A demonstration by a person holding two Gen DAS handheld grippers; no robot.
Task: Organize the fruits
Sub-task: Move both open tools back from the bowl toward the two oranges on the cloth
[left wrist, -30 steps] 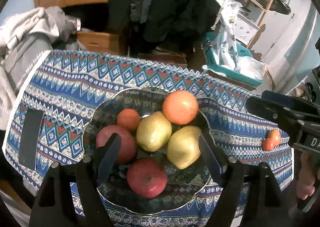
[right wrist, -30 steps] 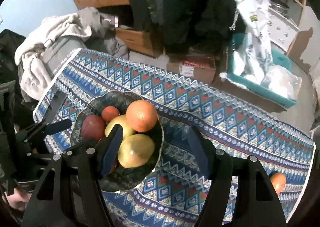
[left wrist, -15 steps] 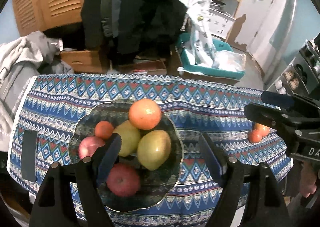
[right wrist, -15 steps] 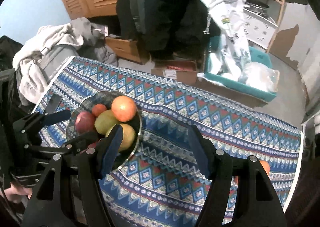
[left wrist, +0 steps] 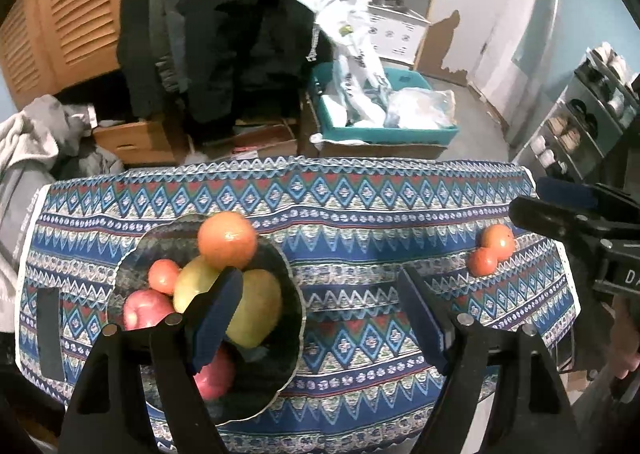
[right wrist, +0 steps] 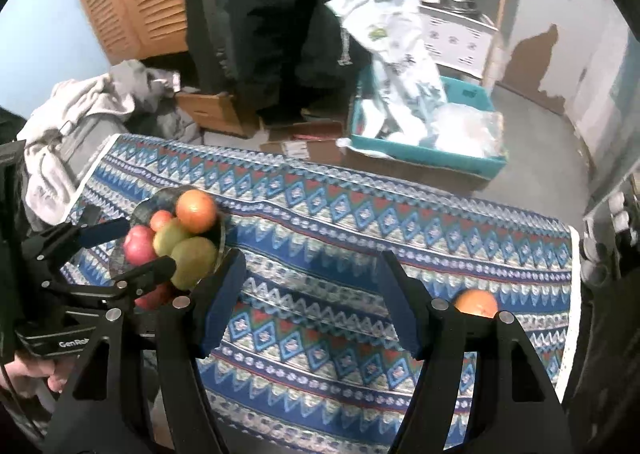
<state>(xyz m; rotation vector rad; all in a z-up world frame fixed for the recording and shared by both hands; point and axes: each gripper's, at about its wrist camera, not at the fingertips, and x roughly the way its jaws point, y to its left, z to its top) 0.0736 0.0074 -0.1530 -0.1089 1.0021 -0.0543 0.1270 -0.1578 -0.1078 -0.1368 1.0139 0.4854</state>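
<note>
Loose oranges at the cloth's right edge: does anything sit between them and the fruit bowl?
Nothing visible does. Only bare patterned tablecloth lies between the two loose oranges and the fruit bowl. Both the left gripper and the right gripper are open and empty.

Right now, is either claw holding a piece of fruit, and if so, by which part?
Nothing is held. The left claw and right claw are both open and empty; the fruit sits in the bowl or loose on the tablecloth.

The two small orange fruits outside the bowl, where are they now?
In the left wrist view, the two small orange fruits lie touching on the patterned blue tablecloth near its right edge, far from the dark glass bowl.
</note>
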